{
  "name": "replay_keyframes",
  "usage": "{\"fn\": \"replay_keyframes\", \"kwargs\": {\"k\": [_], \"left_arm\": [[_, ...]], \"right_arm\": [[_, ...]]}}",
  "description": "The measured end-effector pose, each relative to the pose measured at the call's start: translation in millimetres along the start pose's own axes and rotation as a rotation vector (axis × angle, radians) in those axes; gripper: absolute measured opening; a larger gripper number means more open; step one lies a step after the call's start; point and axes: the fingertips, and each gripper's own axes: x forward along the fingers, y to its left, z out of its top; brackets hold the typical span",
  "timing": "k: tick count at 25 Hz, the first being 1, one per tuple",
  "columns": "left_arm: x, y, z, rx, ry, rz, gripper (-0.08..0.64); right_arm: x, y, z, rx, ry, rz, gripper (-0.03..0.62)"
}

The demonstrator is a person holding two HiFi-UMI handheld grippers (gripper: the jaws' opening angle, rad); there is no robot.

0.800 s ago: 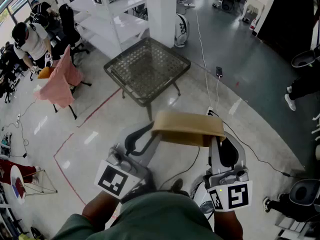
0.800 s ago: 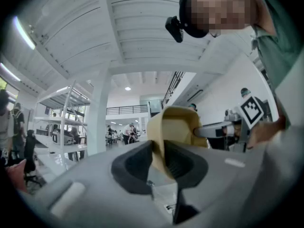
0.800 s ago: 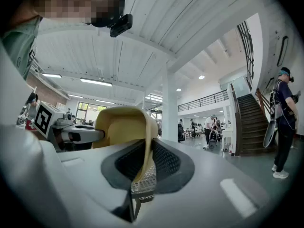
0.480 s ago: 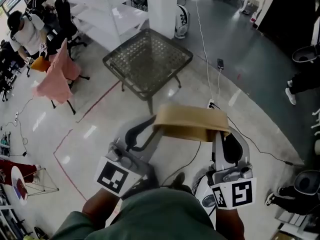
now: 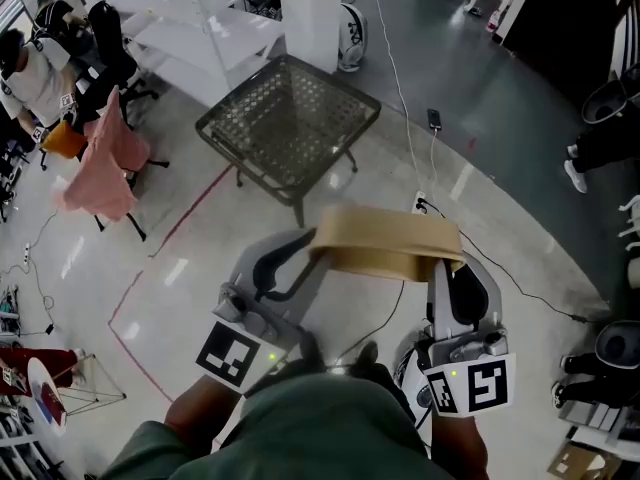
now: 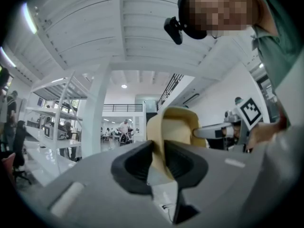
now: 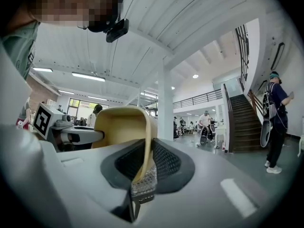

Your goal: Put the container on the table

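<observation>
Head view: holding a tan container (image 5: 385,243) up in the air over the floor (image 5: 190,268), near the mesh table (image 5: 290,123) but not on it. Pinching its left wall with the left gripper (image 6: 159,156), jaws closed on it. Pinching its right wall with the right gripper (image 7: 145,158), likewise closed on it.

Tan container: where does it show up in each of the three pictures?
Head view: tan container at centre, above the floor.
Left gripper view: centre, just right of the middle.
Right gripper view: left of centre.
Shared landmark: white pillar.
</observation>
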Motion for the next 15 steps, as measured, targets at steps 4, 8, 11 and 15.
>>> {"fn": "replay_keyframes", "kwargs": {"k": [4,8,11,15], "left_arm": [[-8.1,12.1,-1.4,-0.008,-0.003,-0.020,0.069],[-4.0,15.7,-3.5,-0.011,-0.006,-0.034,0.069],[5.4,9.6,-6.2,-0.016,-0.002,-0.035,0.069],[29.2,8.4,-11.4,-0.017,0.014,-0.019,0.069]], "right_arm": [[7.4,12.4,0.5,0.013,-0.001,-0.013,0.057],[9.5,11.4,0.9,0.005,0.000,-0.026,0.057],[7.3,0.7,-2.1,-0.002,0.011,-0.025,0.057],[16.5,-23.3,-9.3,0.016,0.021,-0.006,0.057]]}}
